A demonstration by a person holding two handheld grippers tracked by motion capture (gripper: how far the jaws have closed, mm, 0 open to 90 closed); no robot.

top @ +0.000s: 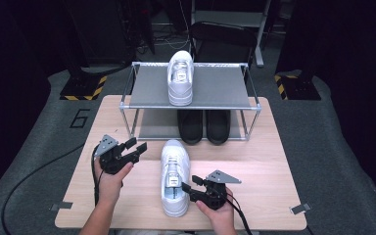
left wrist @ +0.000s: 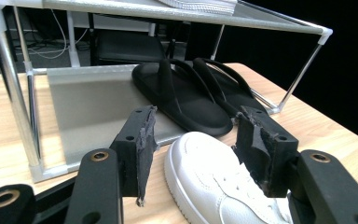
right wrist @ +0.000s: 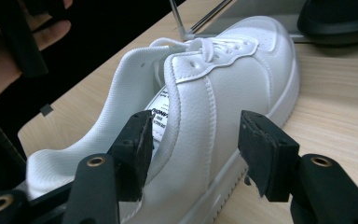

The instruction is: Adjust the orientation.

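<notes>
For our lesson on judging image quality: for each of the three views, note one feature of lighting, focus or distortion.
High view: the table is brightly lit while the surroundings fall to near black. Left gripper view: the rack posts bow and splay, a wide-lens effect, and the black slippers show little detail. Right gripper view: the white shoe looks sharp, with soft glare on its toe, and the hand at the edge is dim.

Each black claw [top: 138, 147] carries a grey three-cornered plate, brass-ringed screw holes and a trailing cable.
</notes>
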